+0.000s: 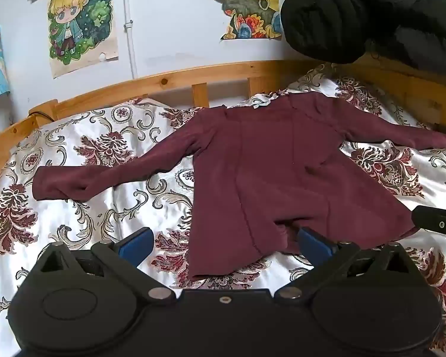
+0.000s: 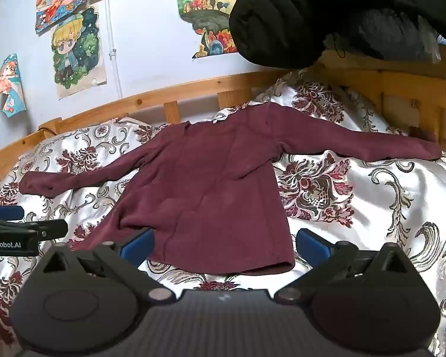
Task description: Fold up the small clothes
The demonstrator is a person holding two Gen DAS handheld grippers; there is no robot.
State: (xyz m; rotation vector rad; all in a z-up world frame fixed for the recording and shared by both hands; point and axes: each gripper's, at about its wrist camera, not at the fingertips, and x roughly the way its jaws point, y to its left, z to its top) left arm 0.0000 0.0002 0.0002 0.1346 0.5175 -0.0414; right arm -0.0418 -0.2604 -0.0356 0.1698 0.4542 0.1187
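Note:
A small maroon long-sleeved top (image 1: 276, 172) lies flat on the patterned bedspread (image 1: 110, 205), both sleeves spread out; it also shows in the right wrist view (image 2: 205, 184). My left gripper (image 1: 223, 241) is open, its blue pads either side of the hem's left part, just above the cloth. My right gripper (image 2: 223, 242) is open over the hem's right part. Each gripper shows at the edge of the other's view: the right one (image 1: 440, 223) and the left one (image 2: 23, 226).
A wooden bed rail (image 1: 175, 80) runs along the far side against a wall with cartoon posters (image 1: 80, 20). A black padded jacket (image 1: 371, 15) hangs at the top right above the bed's corner.

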